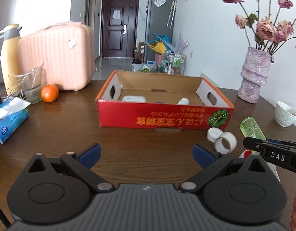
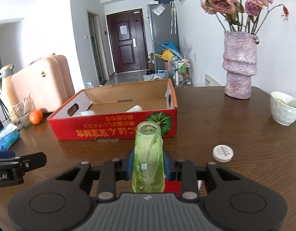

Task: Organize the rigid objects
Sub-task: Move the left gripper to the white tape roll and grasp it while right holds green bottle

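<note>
Translucent green plastic bottle (image 2: 148,159) is clamped sideways in the right hand-held gripper (image 2: 148,170), above the dark wooden bench (image 2: 224,119), short of the red cardboard box (image 2: 113,129); left hand-held gripper (image 1: 146,154) is wide open, empty. Risk: smooth bottle could slip or clip the box's near wall. Tape roll (image 1: 225,142) is seen only in the left view.

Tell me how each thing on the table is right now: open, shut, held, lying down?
left gripper: open, holding nothing.
right gripper: shut on the green bottle.
green bottle: held off the table, no cap on it.
red box: open at the top, a few white things inside.
white cap: lying flat on the table.
tape roll: lying on its side.
tissue pack: open, tissue sticking out.
</note>
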### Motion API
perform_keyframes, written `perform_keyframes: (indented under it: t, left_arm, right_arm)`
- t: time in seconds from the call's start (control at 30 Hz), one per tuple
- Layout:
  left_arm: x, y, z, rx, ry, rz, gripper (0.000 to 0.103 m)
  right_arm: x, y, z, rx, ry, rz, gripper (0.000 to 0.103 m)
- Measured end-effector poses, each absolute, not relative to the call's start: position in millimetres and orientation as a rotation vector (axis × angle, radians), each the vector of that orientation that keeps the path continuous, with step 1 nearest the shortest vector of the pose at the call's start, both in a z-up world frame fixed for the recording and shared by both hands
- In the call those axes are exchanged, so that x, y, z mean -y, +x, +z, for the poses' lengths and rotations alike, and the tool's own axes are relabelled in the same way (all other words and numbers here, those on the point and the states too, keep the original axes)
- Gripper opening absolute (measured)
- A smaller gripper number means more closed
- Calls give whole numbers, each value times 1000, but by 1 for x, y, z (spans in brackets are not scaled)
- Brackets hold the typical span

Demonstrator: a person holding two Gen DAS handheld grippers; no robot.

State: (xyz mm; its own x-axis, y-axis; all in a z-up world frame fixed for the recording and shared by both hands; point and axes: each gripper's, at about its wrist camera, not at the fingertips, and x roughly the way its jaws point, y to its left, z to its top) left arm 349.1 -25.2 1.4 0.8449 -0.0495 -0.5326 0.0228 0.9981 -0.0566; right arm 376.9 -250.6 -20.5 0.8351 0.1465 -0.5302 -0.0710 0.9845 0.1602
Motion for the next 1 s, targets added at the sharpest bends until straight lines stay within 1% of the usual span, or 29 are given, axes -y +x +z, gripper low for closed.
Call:
perform_keyframes:
  t: [0.3, 0.57, 1.0]
  left_arm:
    - [79, 361, 9, -537, 47, -78, 103]
    - [116, 385, 1, -544, 156, -101, 103]
    - [171, 422, -26, -632, 333, -191, 103]
  right_arm:
    - [281, 378, -18, -557, 176, 86, 30]
    - [303, 383, -20, -558, 202, 61, 30]
    - [333, 390, -28, -581, 210, 27, 30]
